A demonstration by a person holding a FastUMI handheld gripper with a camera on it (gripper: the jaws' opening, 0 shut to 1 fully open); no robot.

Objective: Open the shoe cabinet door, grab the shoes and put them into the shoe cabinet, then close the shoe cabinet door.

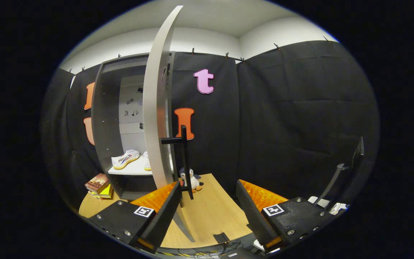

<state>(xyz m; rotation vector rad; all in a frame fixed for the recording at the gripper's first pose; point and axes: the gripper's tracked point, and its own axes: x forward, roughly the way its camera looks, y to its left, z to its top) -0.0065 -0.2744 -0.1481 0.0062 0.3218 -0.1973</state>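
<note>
In the gripper view, the gripper [208,212] has its two fingers spread wide apart with nothing between them; the wooden table [207,216] shows in the gap. The left finger's tip sits close to the lower end of the black door handle [184,158], but whether it touches cannot be told.

The shoe cabinet [120,126] stands at the far left of the table, a tall dark grey box open at the front. Its door [156,108] is swung out toward the camera and shows edge-on as a pale curved panel, with the handle standing out to its right. Inside the cabinet, a white shelf [129,169] holds the shoes [125,159]: a white sneaker with coloured stripes and a yellowish sole lies on its sole, toe pointing left, and a second one sits just to its right, partly hidden behind the door edge. The space above the shelf holds nothing else that can be made out; the compartment under the shelf is dark.

A small stuffed penguin [192,179] sits on the table just right of the door, behind the handle. A stack of books [99,186] rests on the table left of the cabinet's base. Cables [207,251] lie at the table's near edge.
</note>
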